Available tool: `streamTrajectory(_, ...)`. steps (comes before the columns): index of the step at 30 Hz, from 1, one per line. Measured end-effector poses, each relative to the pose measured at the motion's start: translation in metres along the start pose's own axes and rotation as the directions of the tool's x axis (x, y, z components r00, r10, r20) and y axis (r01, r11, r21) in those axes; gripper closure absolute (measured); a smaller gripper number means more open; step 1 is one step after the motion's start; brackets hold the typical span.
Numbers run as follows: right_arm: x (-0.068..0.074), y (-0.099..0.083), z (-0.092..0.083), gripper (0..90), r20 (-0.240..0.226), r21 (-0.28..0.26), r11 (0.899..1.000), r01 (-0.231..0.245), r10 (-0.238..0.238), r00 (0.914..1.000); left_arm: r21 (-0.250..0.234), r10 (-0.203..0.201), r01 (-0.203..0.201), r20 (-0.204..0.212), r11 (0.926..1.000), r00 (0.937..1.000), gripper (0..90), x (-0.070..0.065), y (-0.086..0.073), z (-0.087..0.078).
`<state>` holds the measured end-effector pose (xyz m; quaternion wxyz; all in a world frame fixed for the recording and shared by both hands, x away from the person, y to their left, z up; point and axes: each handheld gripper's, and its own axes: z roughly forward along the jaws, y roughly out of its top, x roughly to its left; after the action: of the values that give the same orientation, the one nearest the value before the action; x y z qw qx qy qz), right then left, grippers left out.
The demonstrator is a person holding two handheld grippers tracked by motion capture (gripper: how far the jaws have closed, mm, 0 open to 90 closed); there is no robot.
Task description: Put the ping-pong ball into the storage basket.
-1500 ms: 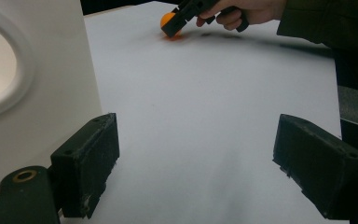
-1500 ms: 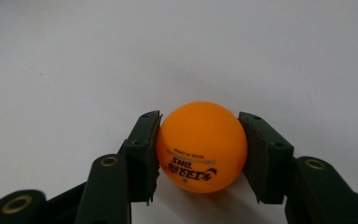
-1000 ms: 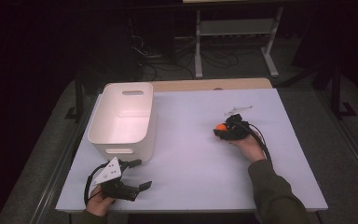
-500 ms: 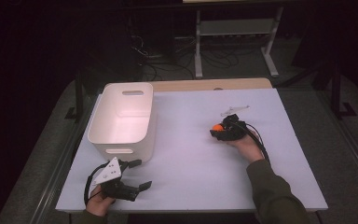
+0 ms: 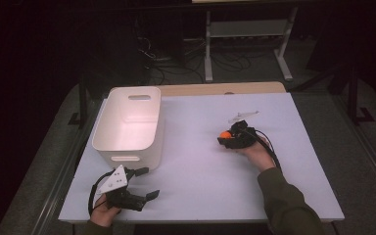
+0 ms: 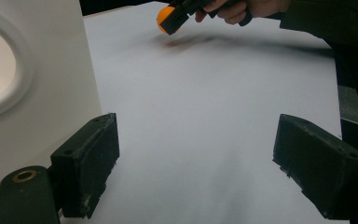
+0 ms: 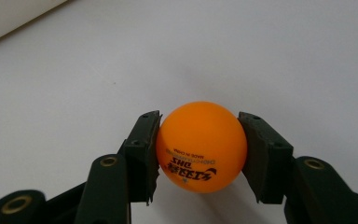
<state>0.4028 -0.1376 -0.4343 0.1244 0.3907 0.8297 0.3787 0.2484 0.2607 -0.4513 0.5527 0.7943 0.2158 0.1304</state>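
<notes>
One orange ball (image 7: 200,147), one white bin (image 5: 129,125) and two grippers are on or over the white counter (image 5: 196,181). The right gripper (image 5: 226,136) is at the counter's right half, its hand reaching in from the near edge with the wrist bent toward the bin; its fingers (image 7: 142,156) pinch the ball from both sides, the ball's printed lettering facing the camera upside down. In the left gripper view the ball sits lifted just above the counter, a shadow beneath it. The left gripper (image 5: 139,188) rests low at the near left corner, just beside the bin's near wall, its fingers (image 6: 86,170) spread wide with nothing between them. The bin stands well apart from the ball, open counter between them.
</notes>
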Motion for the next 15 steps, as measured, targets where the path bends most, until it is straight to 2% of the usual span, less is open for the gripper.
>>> streamTrajectory(15, 0.013, 0.004, 0.004, 49.6, -0.031, 0.011, 1.0, 0.026, -0.026, 0.9992, 0.0, 0.0, 0.0, 0.0, 1.0, 1.0, 14.1, 0.0, 0.0, 0.0)
